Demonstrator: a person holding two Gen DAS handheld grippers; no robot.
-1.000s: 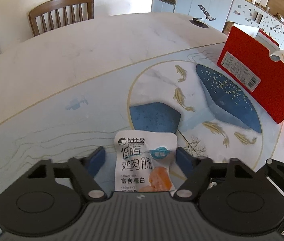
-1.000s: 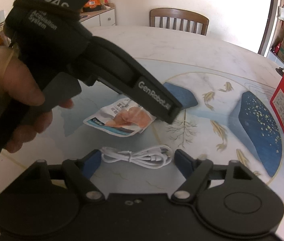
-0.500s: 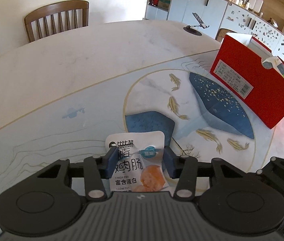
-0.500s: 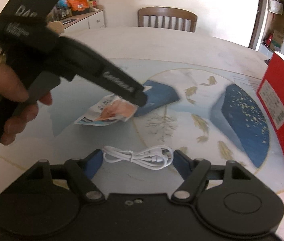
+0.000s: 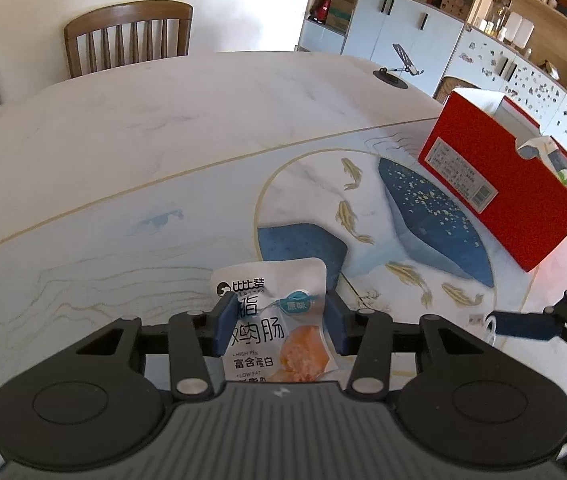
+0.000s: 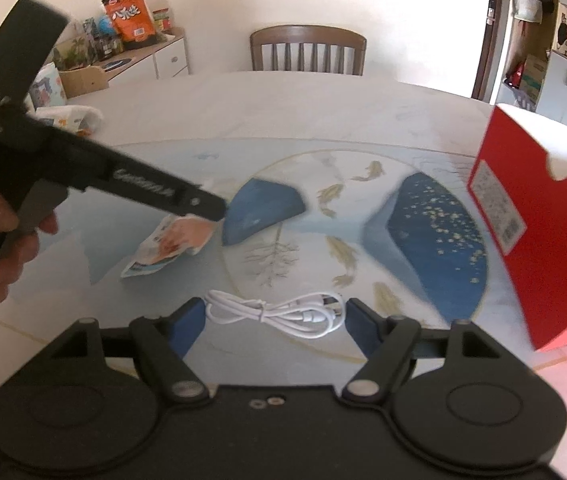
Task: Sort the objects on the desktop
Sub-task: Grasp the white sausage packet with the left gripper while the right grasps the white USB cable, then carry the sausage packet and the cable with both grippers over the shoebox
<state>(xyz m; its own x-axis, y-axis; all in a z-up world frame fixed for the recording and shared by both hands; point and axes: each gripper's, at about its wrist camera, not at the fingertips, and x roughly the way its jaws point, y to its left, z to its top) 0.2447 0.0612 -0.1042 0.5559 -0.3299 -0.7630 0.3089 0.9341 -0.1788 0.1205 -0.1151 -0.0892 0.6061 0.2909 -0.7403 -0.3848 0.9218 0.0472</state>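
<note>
Marble table (image 5: 163,140): left hand-held gripper (image 5: 279,322) clamps snack packet (image 5: 279,320); right hand-held gripper (image 6: 275,316) gapes wide.

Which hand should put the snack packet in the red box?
Left. The left gripper is already pinching the snack packet. The right gripper is open over the white cable.

Snack pouch (image 5: 273,320): "HIGH PRO", "LOW FAT", "富含蛋白".
</note>
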